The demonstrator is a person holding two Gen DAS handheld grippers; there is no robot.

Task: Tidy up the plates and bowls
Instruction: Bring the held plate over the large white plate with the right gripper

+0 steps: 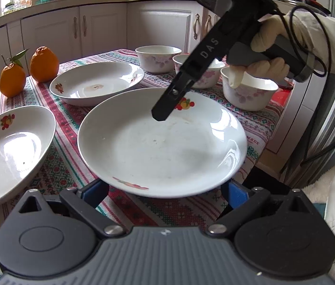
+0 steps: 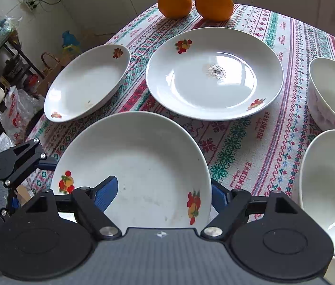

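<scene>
Patterned tablecloth (image 2: 243,147), near plate (image 2: 139,166) hides right fingers (image 2: 107,193) partly — grip unclear

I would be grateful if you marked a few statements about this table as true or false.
1. Two oranges stand on the tablecloth. True.
2. The three plates are stacked. False: the near plate, the far plate and the side plate lie apart on the cloth.
3. A blue pad of the right hand-held gripper rests inside the near plate. True.
4. A bowl sits in the far plate. False: the bowls stand on the cloth beside it.
5. The hand holding the right hand-held gripper is bare. False: it wears a pale glove.
</scene>
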